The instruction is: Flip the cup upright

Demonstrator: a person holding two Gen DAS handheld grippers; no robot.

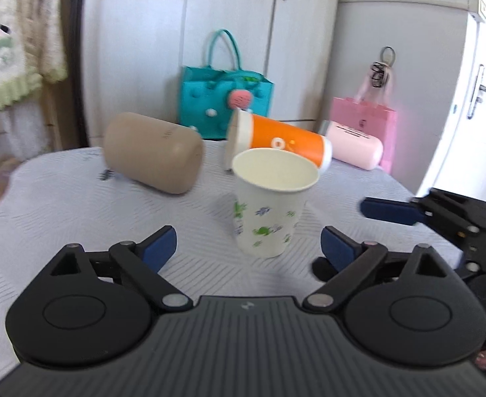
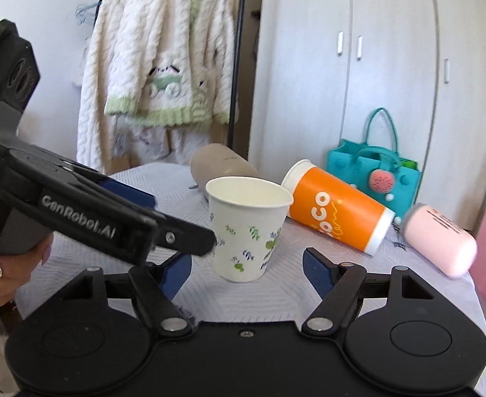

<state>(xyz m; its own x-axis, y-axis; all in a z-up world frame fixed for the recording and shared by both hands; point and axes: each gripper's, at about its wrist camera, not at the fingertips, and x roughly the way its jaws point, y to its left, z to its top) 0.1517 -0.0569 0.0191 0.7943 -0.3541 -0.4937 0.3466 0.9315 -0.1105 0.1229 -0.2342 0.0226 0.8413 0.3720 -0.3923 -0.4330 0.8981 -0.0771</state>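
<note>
A white paper cup (image 1: 269, 208) with green and blue leaf prints stands upright on the table, mouth up; it also shows in the right wrist view (image 2: 248, 228). My left gripper (image 1: 248, 248) is open, its blue pads on either side of the cup and apart from it. My right gripper (image 2: 246, 273) is open too, with the cup just ahead between its fingers, untouched. The right gripper shows at the right edge of the left wrist view (image 1: 441, 218). The left gripper body shows at the left of the right wrist view (image 2: 87, 218).
An orange cup (image 1: 282, 139) lies on its side behind the paper cup. A tan bottle (image 1: 153, 157) and a pink bottle (image 1: 355, 145) also lie on the table (image 1: 77, 205). A teal bag (image 1: 224, 102) and a pink bag (image 1: 375, 122) stand behind.
</note>
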